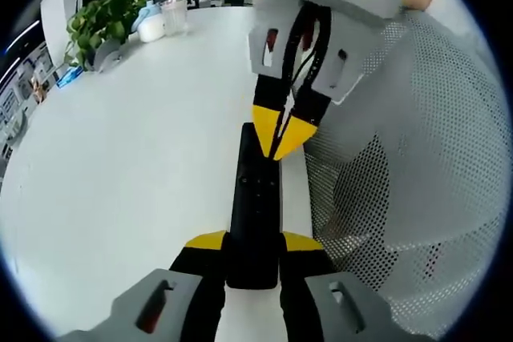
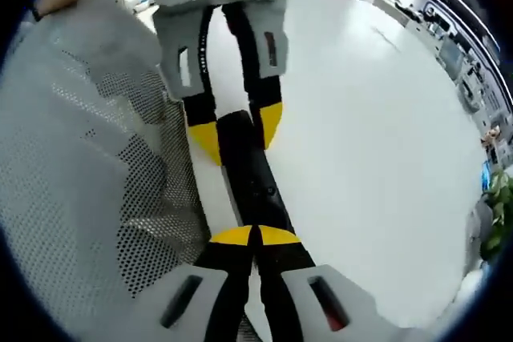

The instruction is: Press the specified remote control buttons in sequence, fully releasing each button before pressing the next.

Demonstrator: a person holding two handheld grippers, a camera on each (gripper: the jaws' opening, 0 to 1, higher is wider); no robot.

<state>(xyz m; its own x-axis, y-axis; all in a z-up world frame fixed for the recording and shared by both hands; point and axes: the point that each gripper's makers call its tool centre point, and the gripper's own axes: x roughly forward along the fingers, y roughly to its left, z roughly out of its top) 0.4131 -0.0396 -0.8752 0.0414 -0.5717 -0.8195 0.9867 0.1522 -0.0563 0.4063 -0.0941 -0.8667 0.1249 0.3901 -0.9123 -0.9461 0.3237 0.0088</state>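
Observation:
A long black remote control (image 1: 255,198) lies lengthwise over the white table (image 1: 120,182). My left gripper (image 1: 254,240) is shut on its near end, one yellow tip on each side. My right gripper (image 1: 280,135) comes down from above with its yellow tips shut together, resting on the remote's far part. In the right gripper view, the right gripper (image 2: 256,235) has its tips closed on top of the remote control (image 2: 255,178). Beyond it, the left gripper (image 2: 238,128) clamps the remote's other end.
A person's white mesh garment (image 1: 417,158) lies close along one side of the remote, also seen as the mesh garment (image 2: 72,158). A green potted plant (image 1: 104,18) and some plastic containers (image 1: 164,18) stand at the table's far edge. Bare tabletop (image 2: 377,134) spreads on the other side.

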